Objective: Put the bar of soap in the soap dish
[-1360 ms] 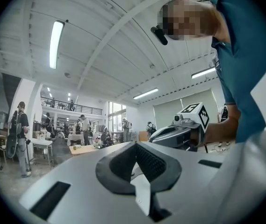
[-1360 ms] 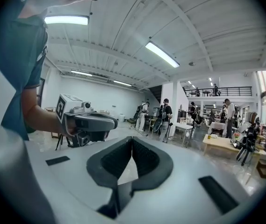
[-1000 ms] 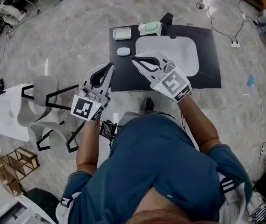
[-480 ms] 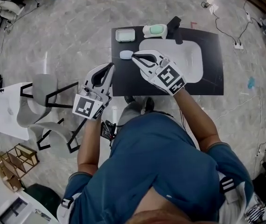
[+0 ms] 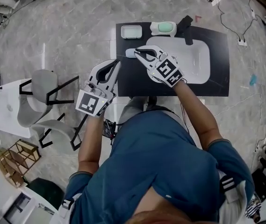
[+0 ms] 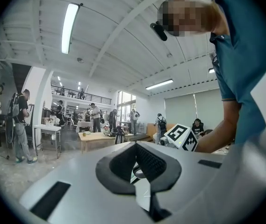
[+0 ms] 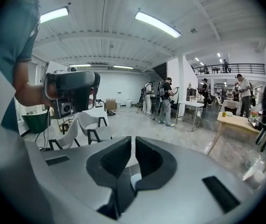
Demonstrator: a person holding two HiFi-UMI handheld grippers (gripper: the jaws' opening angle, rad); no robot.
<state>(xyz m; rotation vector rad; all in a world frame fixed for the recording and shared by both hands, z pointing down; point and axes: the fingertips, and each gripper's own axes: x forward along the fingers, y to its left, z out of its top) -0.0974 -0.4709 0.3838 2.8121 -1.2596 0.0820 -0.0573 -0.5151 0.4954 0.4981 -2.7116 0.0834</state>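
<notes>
Right gripper [image 5: 136,52] jaws pressed together, empty, with the tips just beside the bar of soap [image 5: 130,53] on the black table [image 5: 217,78]. Left gripper [image 5: 118,62] closed too, holding nothing. Soap dish [image 5: 123,32] beyond, vacant. Risk — closed tips shove the soap aside unless they open first.

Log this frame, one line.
right claw: shut, tip beside soap bar | left claw: shut, empty | soap bar: on table, outside soap dish

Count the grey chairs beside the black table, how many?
2. The far chair stands left of the black table; the near chair sits beside it, closer to the person. More could be hidden.
</notes>
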